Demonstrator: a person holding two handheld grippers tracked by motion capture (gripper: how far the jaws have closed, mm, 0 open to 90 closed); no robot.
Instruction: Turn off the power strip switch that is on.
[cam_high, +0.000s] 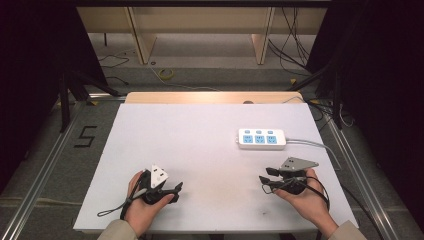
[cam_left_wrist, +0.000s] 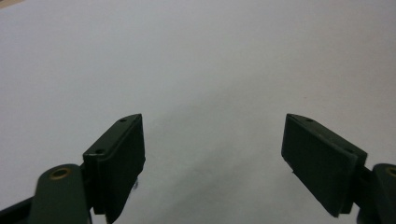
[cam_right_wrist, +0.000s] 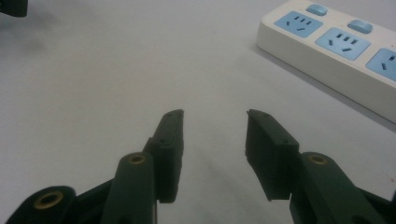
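A white power strip (cam_high: 261, 138) with three blue sockets and blue switches lies on the white table (cam_high: 200, 145) at the right, its grey cord running off to the right. My left gripper (cam_high: 177, 192) rests low at the front left with its jaws pointing right. In the left gripper view, the left gripper (cam_left_wrist: 214, 119) is open wide over bare white surface. My right gripper (cam_high: 265, 180) sits at the front right, jaws pointing left, a little in front of the strip. In the right gripper view, the right gripper (cam_right_wrist: 215, 114) is open and holds nothing, with the power strip (cam_right_wrist: 336, 51) ahead to the right.
A wooden tabletop edge (cam_high: 210, 96) shows beyond the white board. The floor around holds cables (cam_high: 295, 45), metal rails (cam_high: 40, 170), dark stands at both sides and a taped "5" (cam_high: 86, 136). A dark part (cam_right_wrist: 11, 7) of the other gripper sits at the top left of the right gripper view.
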